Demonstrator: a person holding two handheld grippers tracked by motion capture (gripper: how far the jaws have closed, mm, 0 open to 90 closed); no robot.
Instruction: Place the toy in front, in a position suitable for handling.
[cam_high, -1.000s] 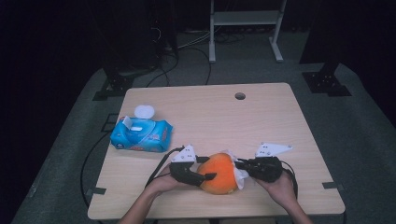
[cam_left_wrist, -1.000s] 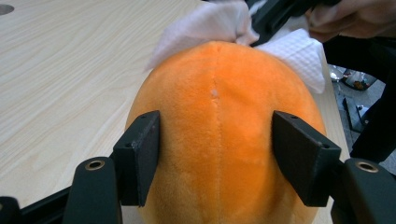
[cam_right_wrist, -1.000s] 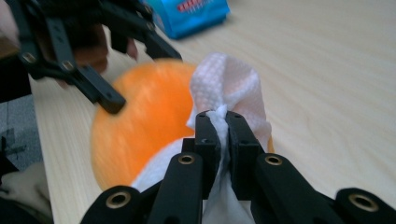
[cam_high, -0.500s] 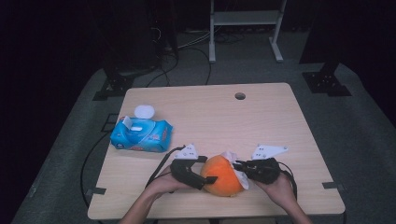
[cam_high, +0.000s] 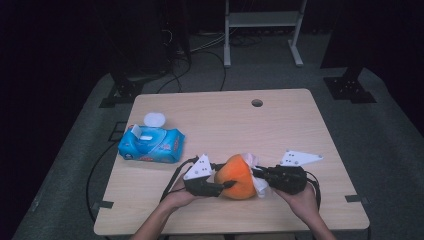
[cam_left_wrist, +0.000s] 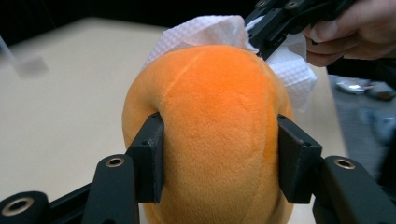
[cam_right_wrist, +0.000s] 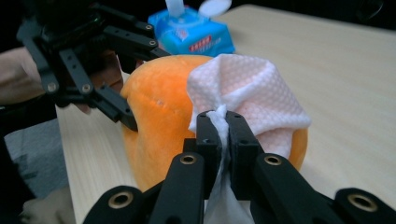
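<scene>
An orange plush toy (cam_high: 239, 176) rests near the table's front edge between both hands. My left gripper (cam_high: 225, 176) is shut on it from the left. Its jaws have just been closing, and the pads (cam_left_wrist: 152, 158) dent the plush (cam_left_wrist: 210, 93) on both sides. My right gripper (cam_high: 257, 175) comes in from the right, shut on a white wet wipe (cam_high: 255, 162). In the right gripper view the jaws (cam_right_wrist: 225, 122) pinch the bunched wipe (cam_right_wrist: 247, 93), which drapes over the top of the plush (cam_right_wrist: 159, 112).
A blue pack of wet wipes (cam_high: 151, 142) lies at the table's left with its white lid (cam_high: 154, 119) flipped open. A cable hole (cam_high: 257, 103) sits near the far edge. A white metal rack (cam_high: 262, 20) stands on the floor beyond the table.
The left gripper widened its jaws, then closed them again on the plush, and it sits a little higher. The right gripper and the wipe stayed in place.
</scene>
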